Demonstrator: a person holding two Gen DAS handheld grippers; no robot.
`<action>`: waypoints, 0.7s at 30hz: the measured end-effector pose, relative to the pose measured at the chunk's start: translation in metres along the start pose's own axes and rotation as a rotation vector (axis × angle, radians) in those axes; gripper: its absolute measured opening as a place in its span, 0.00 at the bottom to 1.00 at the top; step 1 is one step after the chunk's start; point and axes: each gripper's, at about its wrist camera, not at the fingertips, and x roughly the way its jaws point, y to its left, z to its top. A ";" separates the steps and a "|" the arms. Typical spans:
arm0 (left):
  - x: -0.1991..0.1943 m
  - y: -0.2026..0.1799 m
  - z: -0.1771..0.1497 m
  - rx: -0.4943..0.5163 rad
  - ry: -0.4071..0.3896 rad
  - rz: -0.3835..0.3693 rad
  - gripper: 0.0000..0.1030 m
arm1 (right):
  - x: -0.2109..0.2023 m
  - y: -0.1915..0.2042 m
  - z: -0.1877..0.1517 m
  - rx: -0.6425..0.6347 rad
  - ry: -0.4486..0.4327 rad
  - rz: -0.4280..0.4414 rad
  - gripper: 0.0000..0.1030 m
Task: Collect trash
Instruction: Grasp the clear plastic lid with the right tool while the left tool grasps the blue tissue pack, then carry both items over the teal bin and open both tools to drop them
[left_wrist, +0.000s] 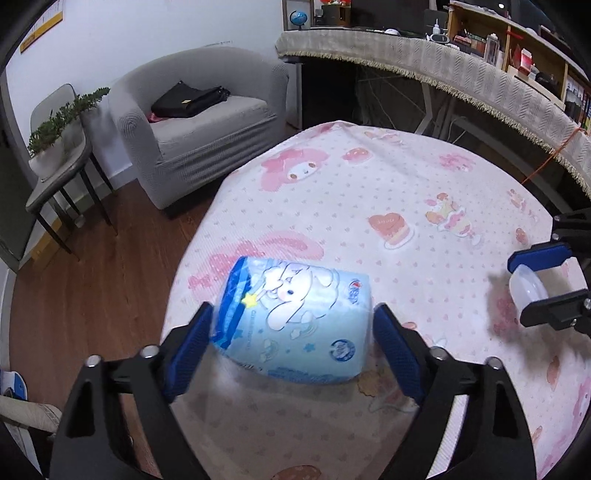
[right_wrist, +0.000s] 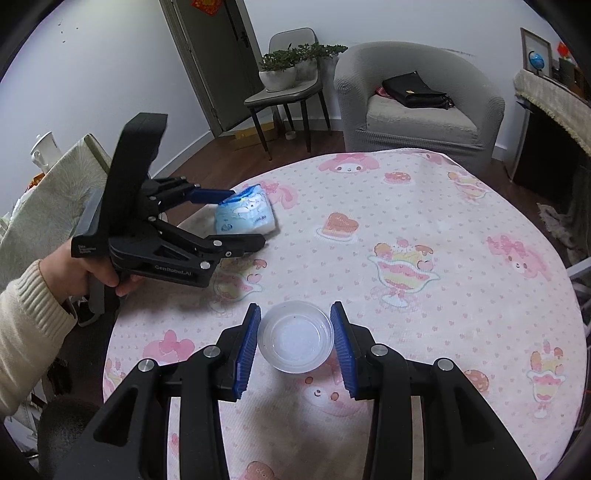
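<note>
the left gripper (left_wrist: 293, 334) has its blue-padded fingers (left_wrist: 190, 350) spread wide on either side of a tissue pack (left_wrist: 295, 321), close to its ends; whether the pads touch the wrapper is hard to tell, since a sliver of gap seems to show on the right. the pack is a soft, pale blue plastic-wrapped block printed with a white cartoon rabbit, a yellow star and small blue badges, with a darker blue crinkled seam at its left end. it lies on its side near the edge of the round table (left_wrist: 369, 192), which is covered in a pink cartoon-print cloth.

the right gripper (right_wrist: 295, 341) has its fingers (right_wrist: 247, 347) partly parted around a small plastic cup (right_wrist: 295, 336), a clear, round, shallow tub with a whitish bottom, seen from above. the pads sit right at its rim on both sides; the left wrist view shows the cup pinched between them and raised off the cloth.

from the right wrist view, the person's left hand (right_wrist: 92, 266), in a cream knit sleeve, grips the left gripper's handle at the table's left edge.
</note>
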 end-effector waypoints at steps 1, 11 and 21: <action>-0.002 0.000 -0.001 -0.010 -0.003 0.001 0.75 | -0.001 0.000 0.001 0.001 -0.001 0.001 0.39; -0.038 -0.020 -0.023 -0.089 -0.055 0.005 0.73 | -0.001 0.009 0.004 -0.023 -0.003 0.001 0.39; -0.095 -0.039 -0.055 -0.232 -0.121 0.088 0.73 | -0.005 0.033 0.009 -0.051 -0.031 0.012 0.39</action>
